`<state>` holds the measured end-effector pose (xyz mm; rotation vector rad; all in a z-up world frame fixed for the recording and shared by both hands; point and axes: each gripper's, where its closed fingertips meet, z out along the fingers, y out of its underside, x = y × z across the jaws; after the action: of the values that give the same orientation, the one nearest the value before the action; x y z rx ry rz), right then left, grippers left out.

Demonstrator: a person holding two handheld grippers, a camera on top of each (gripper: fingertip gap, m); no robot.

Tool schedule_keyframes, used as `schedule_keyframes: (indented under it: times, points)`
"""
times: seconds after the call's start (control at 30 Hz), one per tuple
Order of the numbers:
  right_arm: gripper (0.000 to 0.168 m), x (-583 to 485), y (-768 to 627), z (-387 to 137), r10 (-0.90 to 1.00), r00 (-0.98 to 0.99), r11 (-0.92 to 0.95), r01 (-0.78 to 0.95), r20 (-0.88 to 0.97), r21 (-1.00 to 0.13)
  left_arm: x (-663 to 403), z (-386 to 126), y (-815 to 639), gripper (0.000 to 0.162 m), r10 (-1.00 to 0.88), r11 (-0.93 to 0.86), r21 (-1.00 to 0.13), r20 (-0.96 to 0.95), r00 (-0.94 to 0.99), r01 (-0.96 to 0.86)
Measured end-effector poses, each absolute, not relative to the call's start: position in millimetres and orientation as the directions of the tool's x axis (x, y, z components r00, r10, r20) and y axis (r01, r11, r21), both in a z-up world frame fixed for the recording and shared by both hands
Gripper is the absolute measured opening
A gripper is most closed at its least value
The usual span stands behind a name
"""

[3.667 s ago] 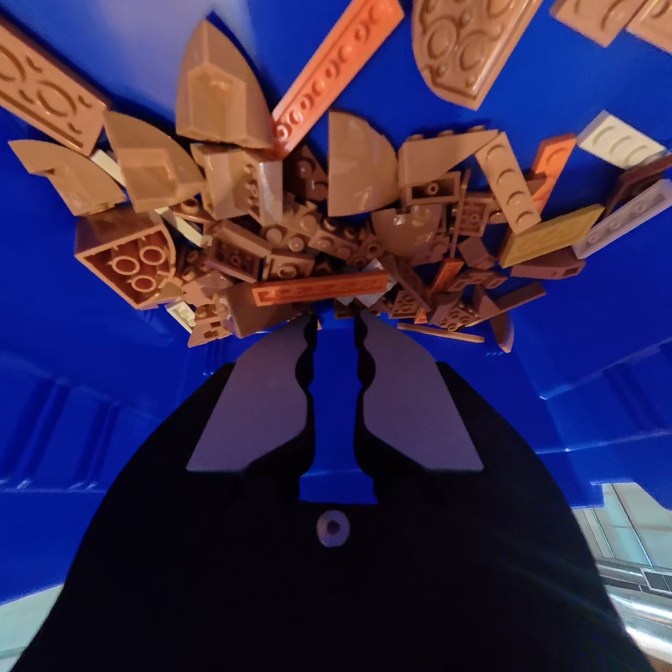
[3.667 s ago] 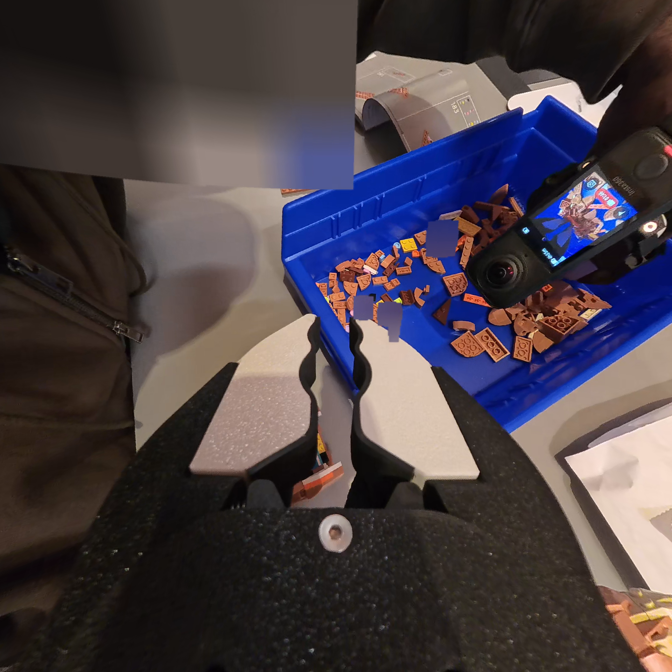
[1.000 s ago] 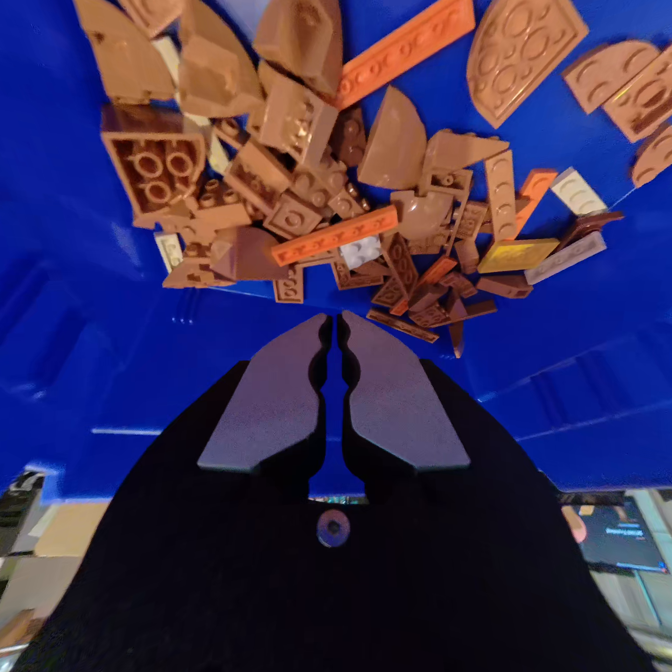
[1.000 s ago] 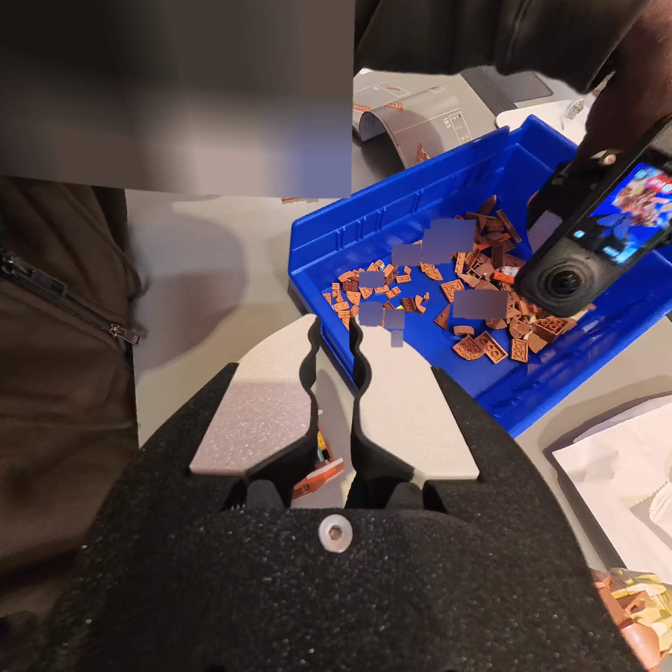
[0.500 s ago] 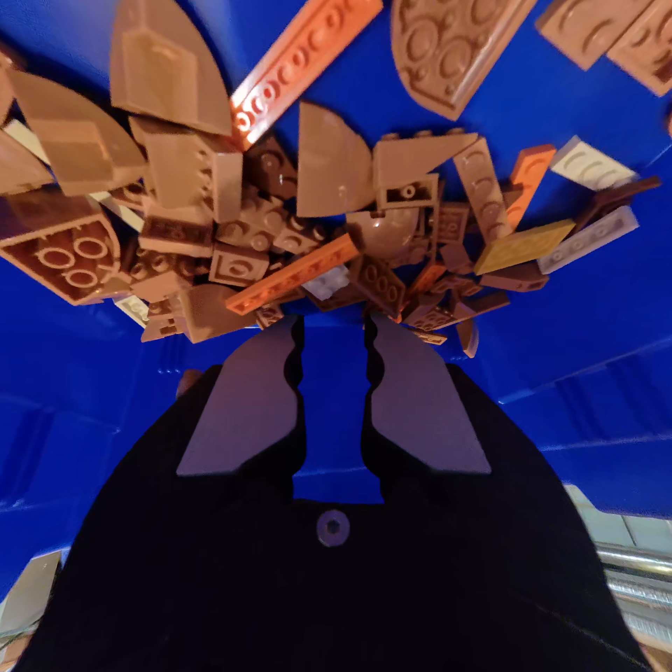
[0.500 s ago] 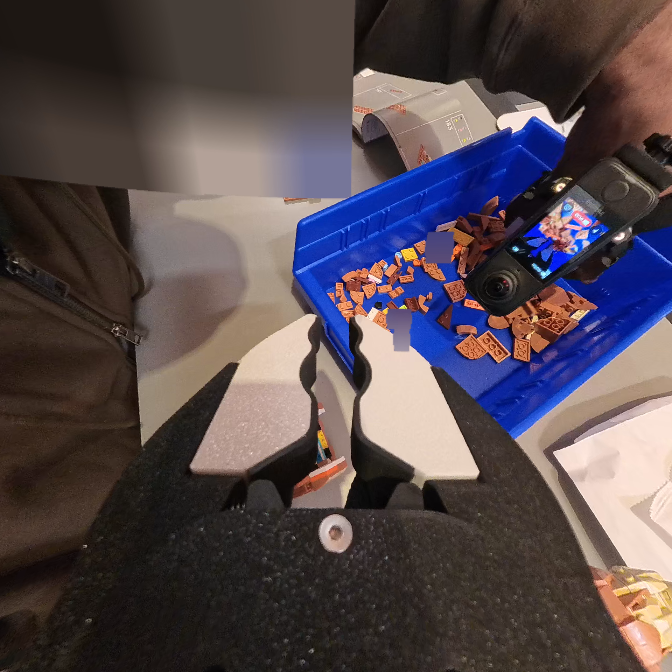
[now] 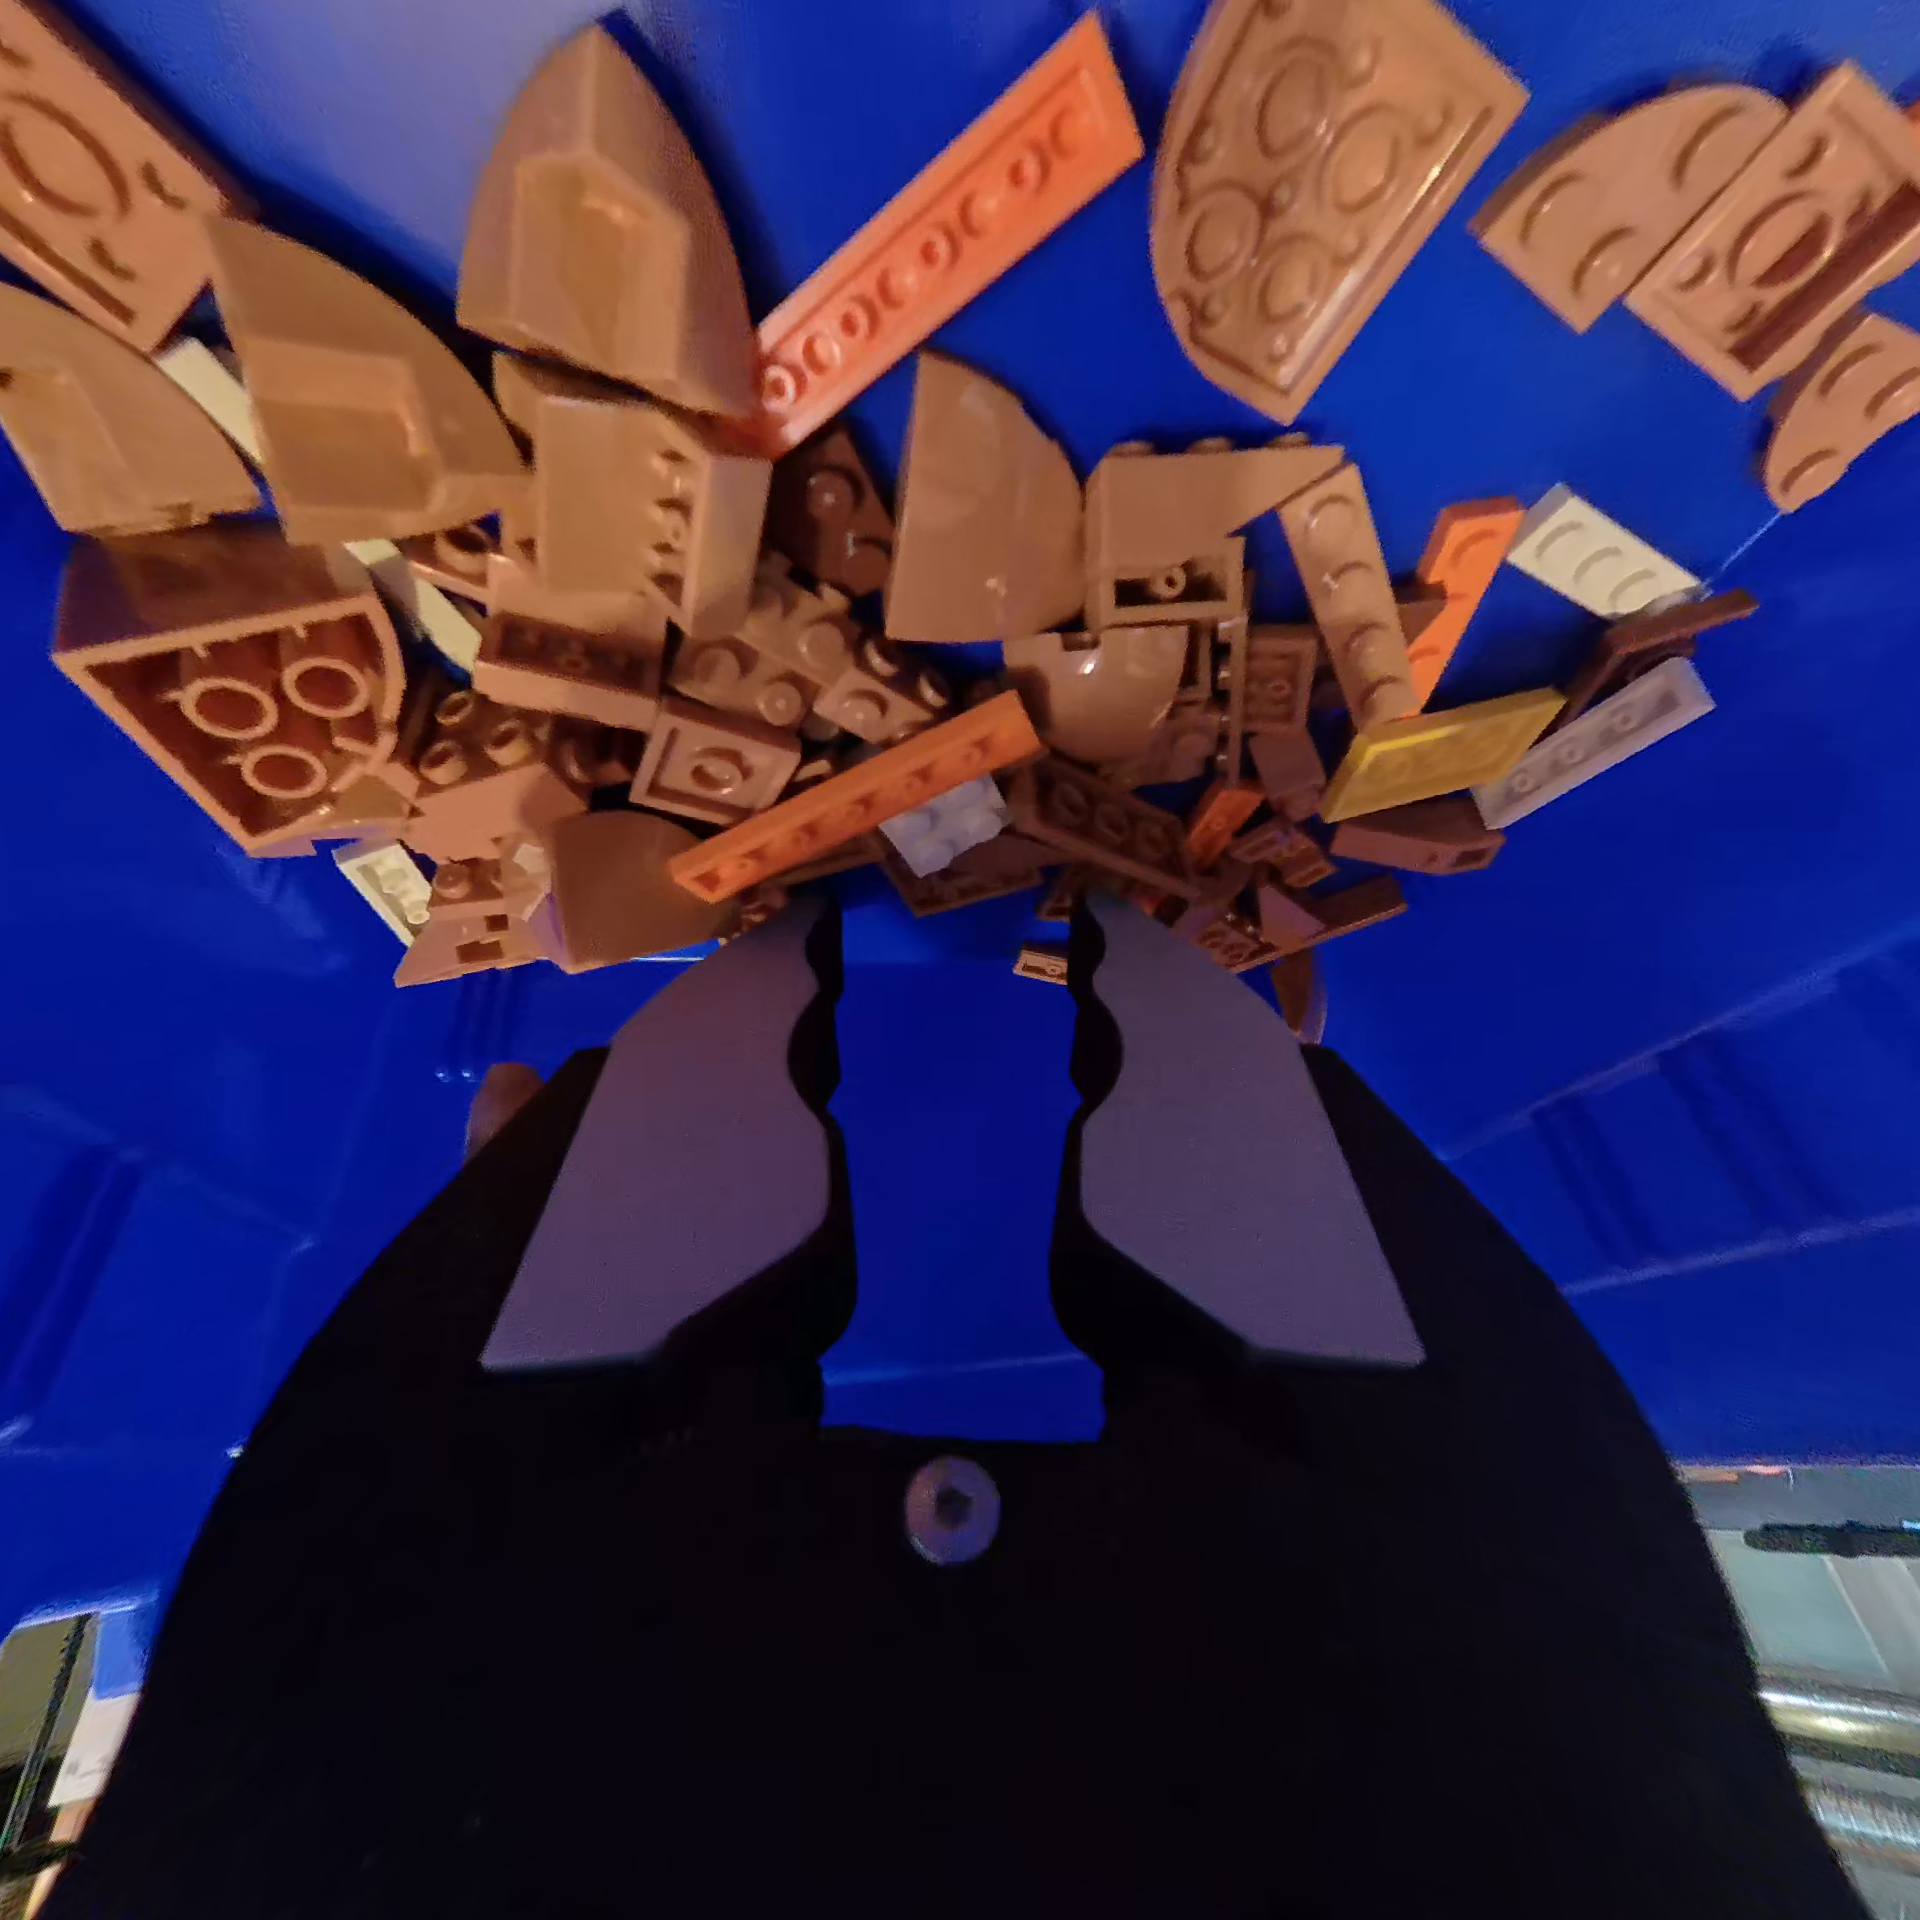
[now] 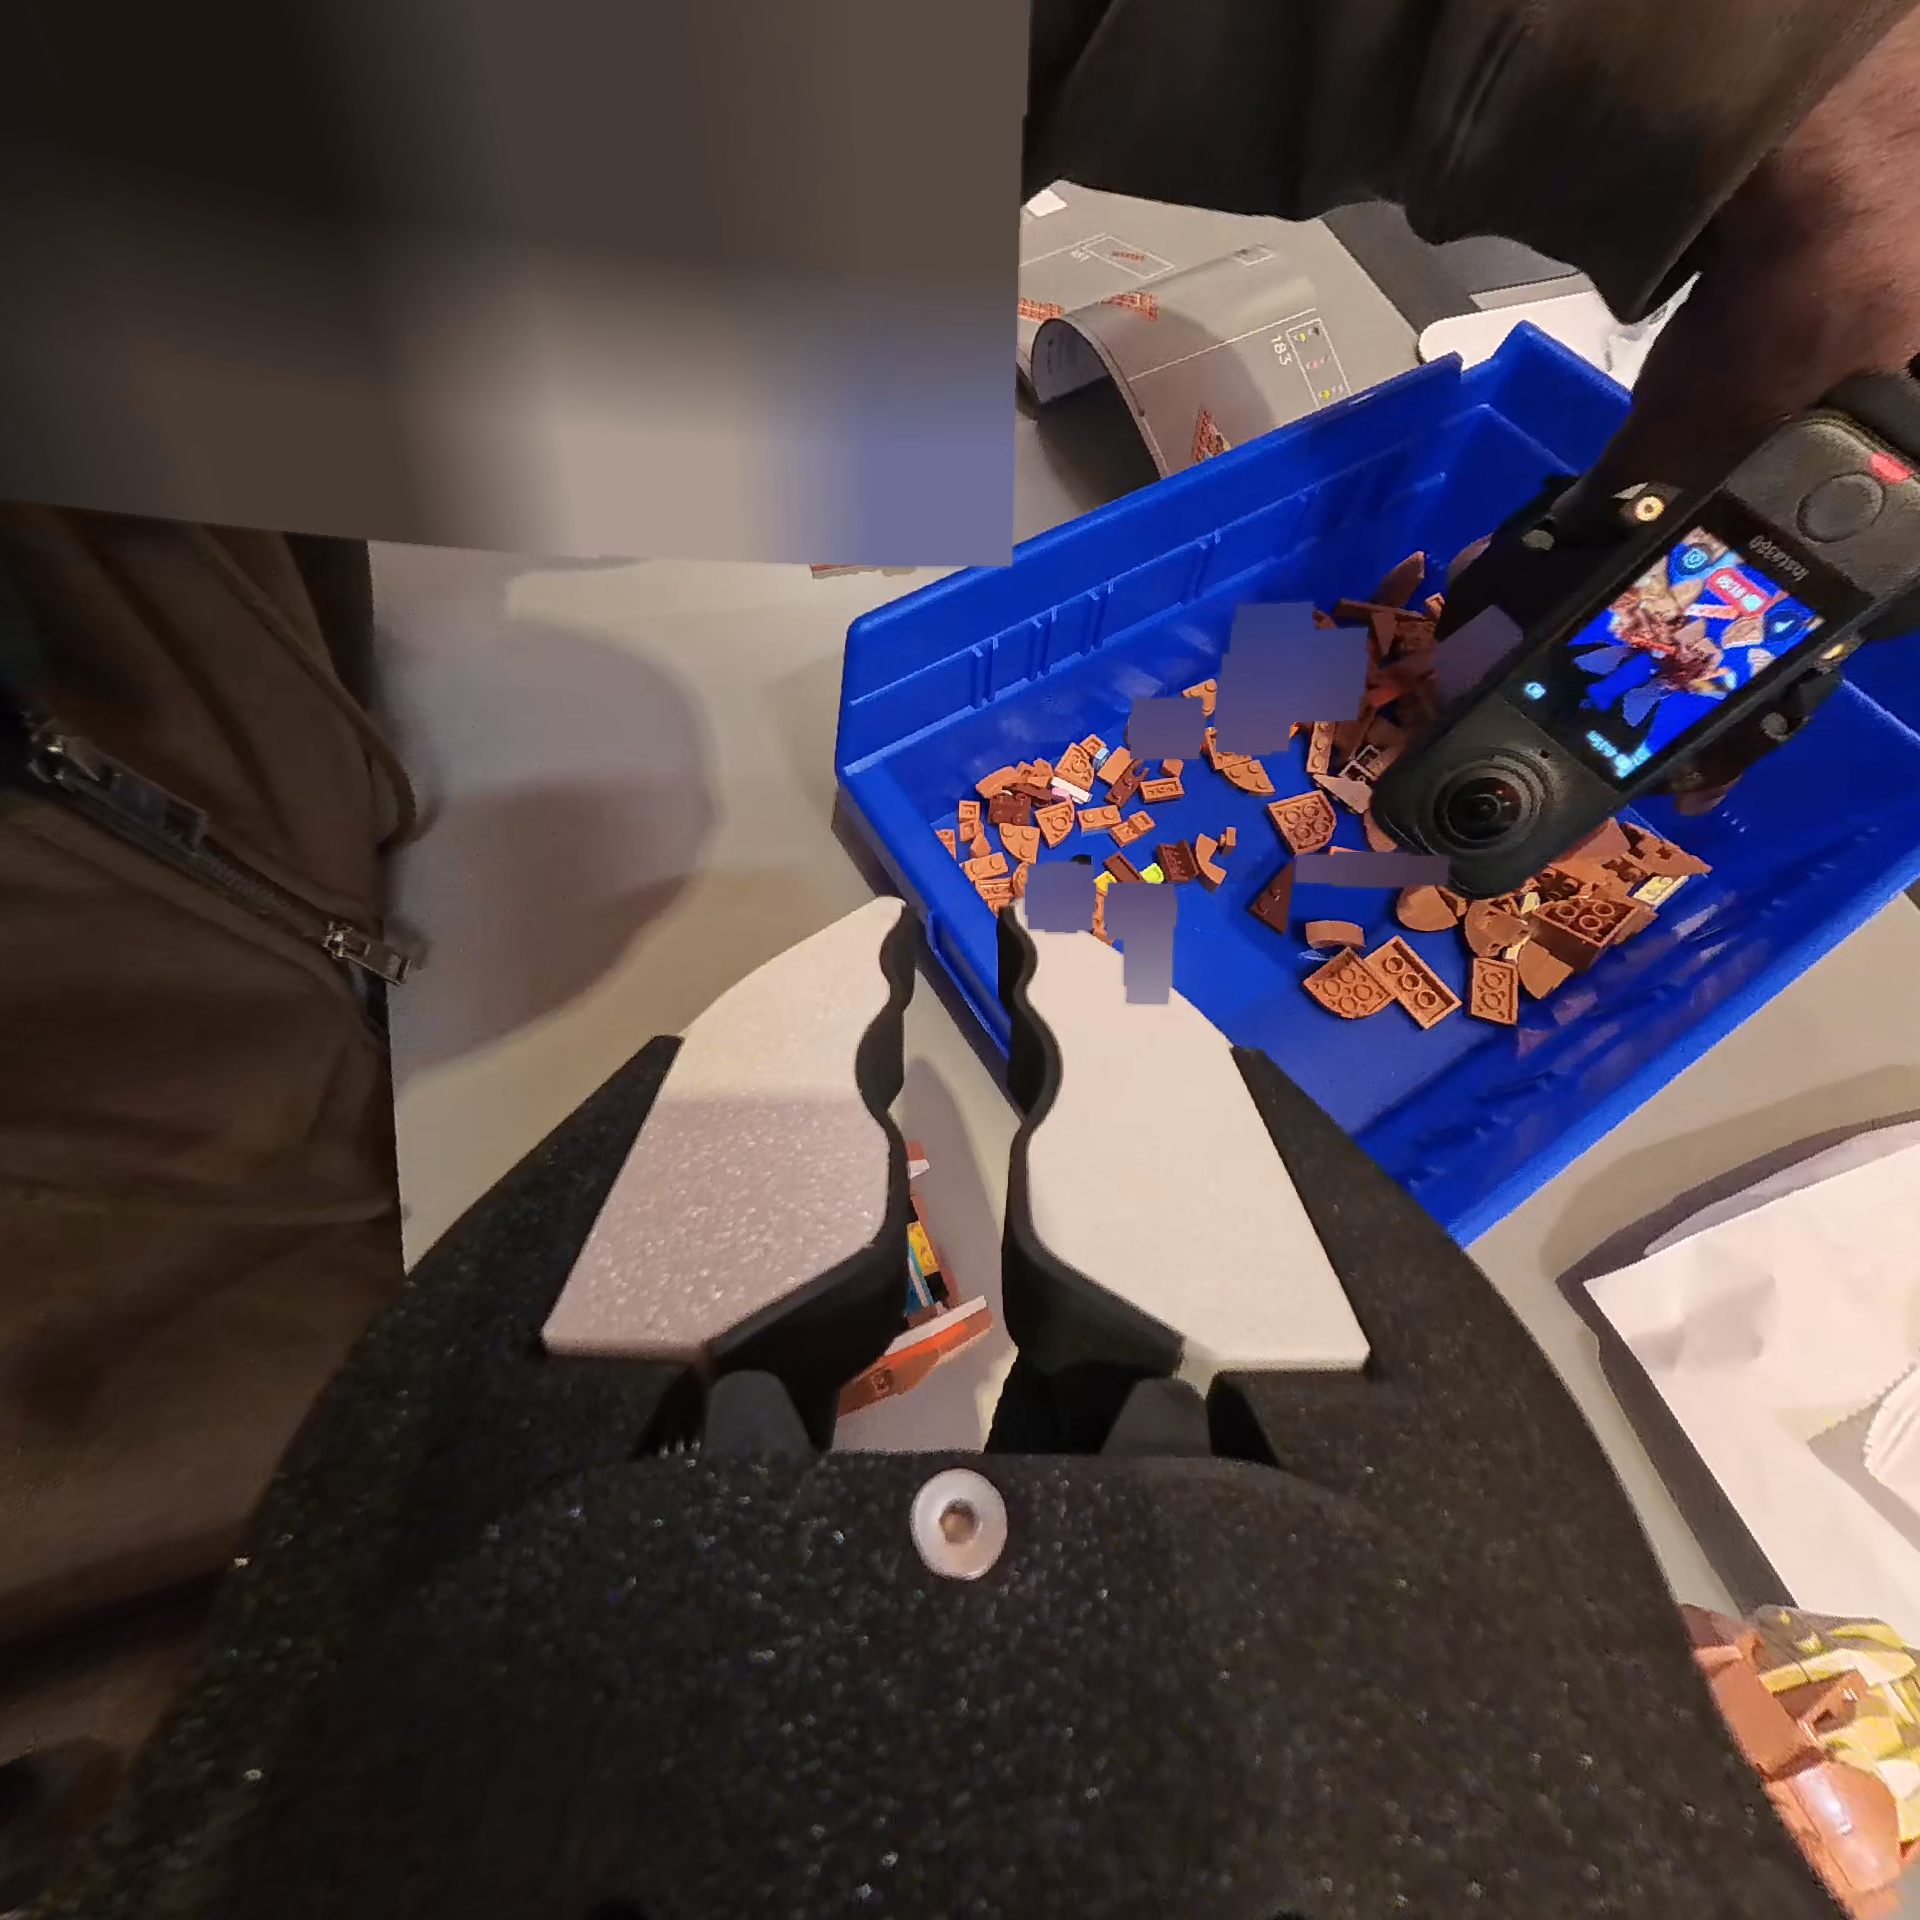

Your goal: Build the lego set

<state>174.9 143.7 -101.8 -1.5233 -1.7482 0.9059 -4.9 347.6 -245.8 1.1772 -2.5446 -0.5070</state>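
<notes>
Grey table (image 8: 644, 831) holds a blue bin (image 8: 1174, 613) full of little bricks. The pile of bricks (image 7: 831, 665) is mostly brown, and it sits near one wall of the bin, with more pieces spread toward the middle.

One long orange plate (image 7: 857, 795) lies on top of the pile's near edge. Its long side runs across in the left wrist view, tilted, with the far end up to the right. It sits just past the tips of the left gripper (image 7: 951, 920). That gripper is down inside the bin with its jaws apart and nothing between them.

This looks like the step of picking a piece out of the bin. The next move probably needs the jaws to slide onto one piece and squeeze it across its thin side, without pushing the others away.

Farther out, the right gripper (image 8: 951, 925) waits above the table by the bin's corner. Its jaws have a small gap and hold nothing. Below it on the table lies a small built bit (image 8: 920, 1309). A curled booklet (image 8: 1174, 343) lies behind the bin, and white paper (image 8: 1756, 1340) sits to the side.
</notes>
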Motion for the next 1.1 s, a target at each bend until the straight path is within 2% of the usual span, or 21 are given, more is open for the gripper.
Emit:
schedule_keyframes:
  times: [0.17, 0.3, 0.5, 0.77, 1.1]
  points:
    - [0.014, 174.9, 143.1, -102.2, 0.992, -0.123, 0.089, 0.552, 0.025, -0.829, -4.3, -245.7, 348.1, 0.041, -0.784, 0.593, 0.433, 0.117, -0.610, -0.679]
    - [0.014, 175.6, 142.3, -102.2, 0.992, -0.123, 0.090, 0.554, 0.026, -0.828, 2.4, -244.5, 349.0, 0.038, -0.805, 0.570, 0.393, 0.092, -0.586, -0.721]
    - [0.014, 176.9, 142.9, -103.0, 0.993, -0.119, 0.085, 0.557, 0.022, -0.826, -3.4, -245.4, 345.8, 0.028, -0.834, 0.535, 0.423, 0.130, -0.536, -0.731]
    - [0.014, 177.9, 141.0, -103.4, 0.993, -0.119, 0.084, 0.557, 0.021, -0.826, -3.1, -244.9, 342.9, 0.033, -0.900, 0.433, 0.423, 0.147, -0.411, -0.796]
    - [0.014, 180.2, 139.3, -101.7, 0.993, -0.115, 0.085, 0.552, 0.025, -0.830, -5.3, -244.5, 341.1, 0.027, -0.912, 0.408, 0.407, 0.159, -0.377, -0.817]
